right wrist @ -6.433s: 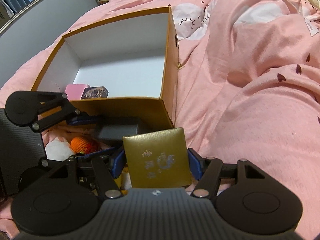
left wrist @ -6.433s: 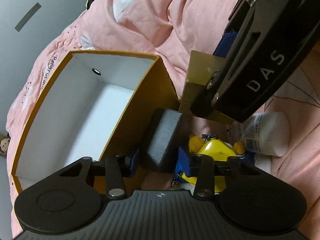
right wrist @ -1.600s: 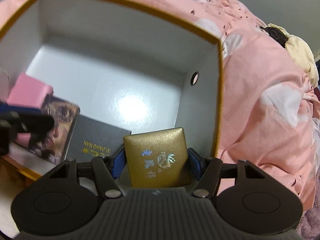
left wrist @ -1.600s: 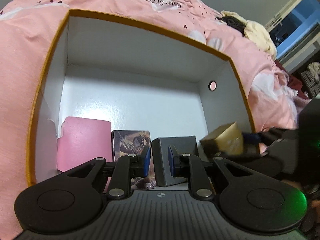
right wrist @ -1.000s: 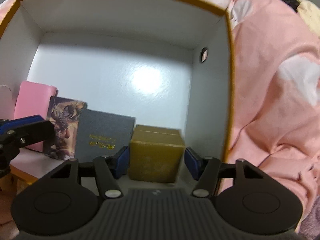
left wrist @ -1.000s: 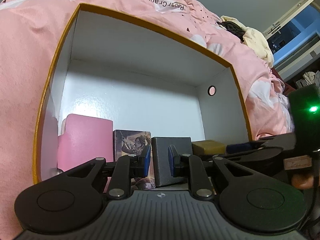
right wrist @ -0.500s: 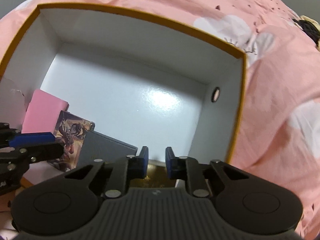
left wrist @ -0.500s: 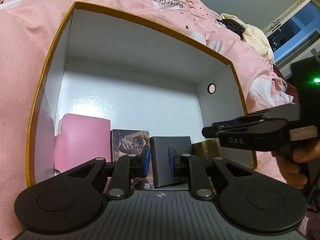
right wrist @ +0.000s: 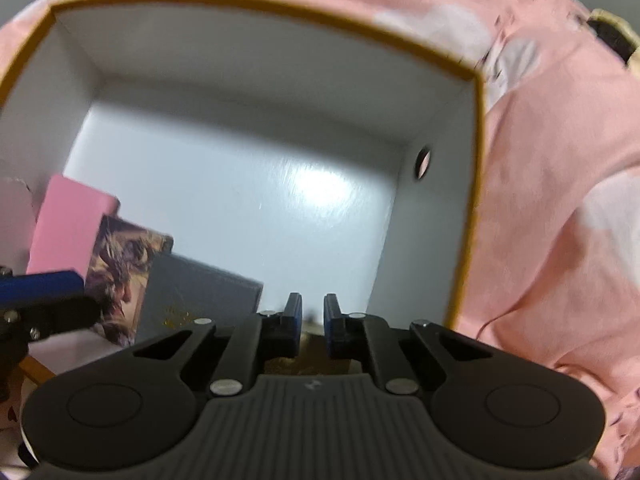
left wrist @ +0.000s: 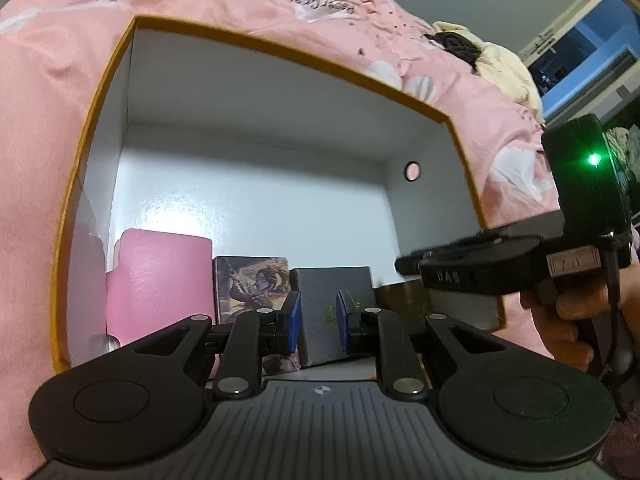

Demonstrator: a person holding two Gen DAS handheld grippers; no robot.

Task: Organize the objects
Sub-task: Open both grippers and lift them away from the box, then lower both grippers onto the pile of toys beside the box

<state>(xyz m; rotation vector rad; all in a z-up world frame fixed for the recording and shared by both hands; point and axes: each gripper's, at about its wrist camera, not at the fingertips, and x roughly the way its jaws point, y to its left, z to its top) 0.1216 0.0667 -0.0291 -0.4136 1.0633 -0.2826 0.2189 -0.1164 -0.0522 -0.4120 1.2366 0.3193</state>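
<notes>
Lifting the right gripper, its empty jaws closing, straight up off the gold box beside the grey box in the carton seems wisest, left gripper nearly shut, empty.

4 small boxes stand side by side along the carton's near wall.

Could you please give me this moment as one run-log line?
left gripper: shut, empty | right gripper: closing, empty | gold box: in big box, beside grey box
</notes>
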